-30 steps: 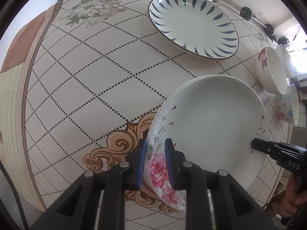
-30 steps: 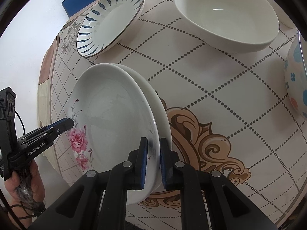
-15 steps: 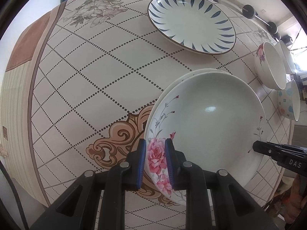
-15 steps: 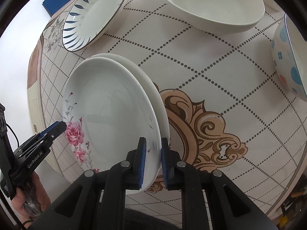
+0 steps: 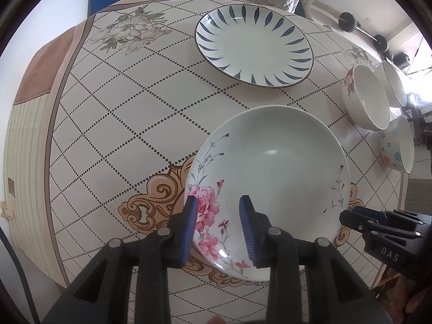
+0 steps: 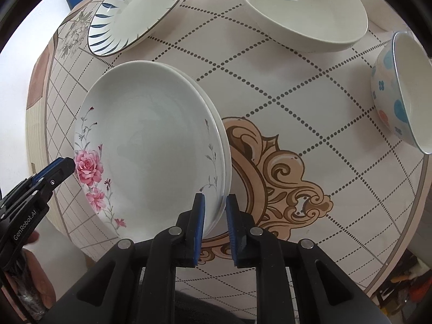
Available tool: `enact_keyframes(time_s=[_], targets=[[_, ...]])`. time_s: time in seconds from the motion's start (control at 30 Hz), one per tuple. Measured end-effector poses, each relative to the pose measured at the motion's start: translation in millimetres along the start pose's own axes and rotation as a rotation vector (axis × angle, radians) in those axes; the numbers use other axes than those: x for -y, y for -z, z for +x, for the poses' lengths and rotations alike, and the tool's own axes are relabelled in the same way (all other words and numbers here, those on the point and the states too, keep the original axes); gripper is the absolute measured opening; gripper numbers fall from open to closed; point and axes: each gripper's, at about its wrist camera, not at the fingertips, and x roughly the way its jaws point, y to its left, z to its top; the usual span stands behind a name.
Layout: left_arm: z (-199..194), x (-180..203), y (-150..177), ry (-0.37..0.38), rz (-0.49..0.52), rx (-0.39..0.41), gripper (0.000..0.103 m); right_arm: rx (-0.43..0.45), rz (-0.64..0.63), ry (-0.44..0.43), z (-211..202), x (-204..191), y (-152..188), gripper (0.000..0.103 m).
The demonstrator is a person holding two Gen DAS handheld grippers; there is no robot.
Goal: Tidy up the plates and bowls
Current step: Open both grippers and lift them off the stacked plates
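A round table (image 5: 113, 124) in a dotted-lattice cloth with tan scrolls stood by a white wall; dumbbells (image 5: 361, 31) lay beyond. Half a second before, both grippers pinched the rose plate (image 5: 270, 178); now the left gripper (image 5: 219, 225) gaped wide astride its rim, and the right gripper (image 6: 215, 222) had parted slightly around the stacked rims. The rose plate lay on a plain plate (image 6: 225, 159). Three plates counting the striped plate (image 5: 253, 48); three bowls (image 5: 367, 100).
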Motion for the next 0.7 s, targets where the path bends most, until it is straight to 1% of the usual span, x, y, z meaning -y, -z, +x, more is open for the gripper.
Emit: enact_keyframes(time_s=[0.03,0.07,0.1,0.13,0.17,0.33,0.4,0.47,0.6,0.7], targets=[[-3,0,2,0.001,0.0,0.002,0.042,0.009,-0.012,0.016,-3,-4,2,0.029],[-5,1,2,-0.001,-0.001,0.007,0.054,0.02,-0.025,0.027,-6,-7,5,0.05],[-9,1,4,-0.003,-0.001,0.016,0.062,0.038,-0.038,0.03,-11,-11,7,0.081],[-12,3,4,-0.007,0.002,0.027,0.076,0.061,-0.05,0.028,-17,-13,10,0.092],[-15,2,3,-0.015,0.004,0.039,0.084,0.082,-0.061,0.027,-22,-16,13,0.099],[-33,4,8,-0.039,0.008,0.085,0.086,0.147,-0.107,0.071,-47,-30,28,0.1],[-41,5,10,-0.048,0.02,0.106,0.089,0.166,-0.112,0.067,-56,-34,32,0.103],[-49,5,12,-0.048,0.028,0.115,0.094,0.179,-0.106,0.057,-65,-34,37,0.103],[-61,7,12,-0.049,0.04,0.118,0.094,0.197,-0.088,0.039,-79,-33,44,0.103],[-70,8,6,-0.044,0.045,0.126,0.094,0.212,-0.086,0.037,-89,-35,46,0.103]])
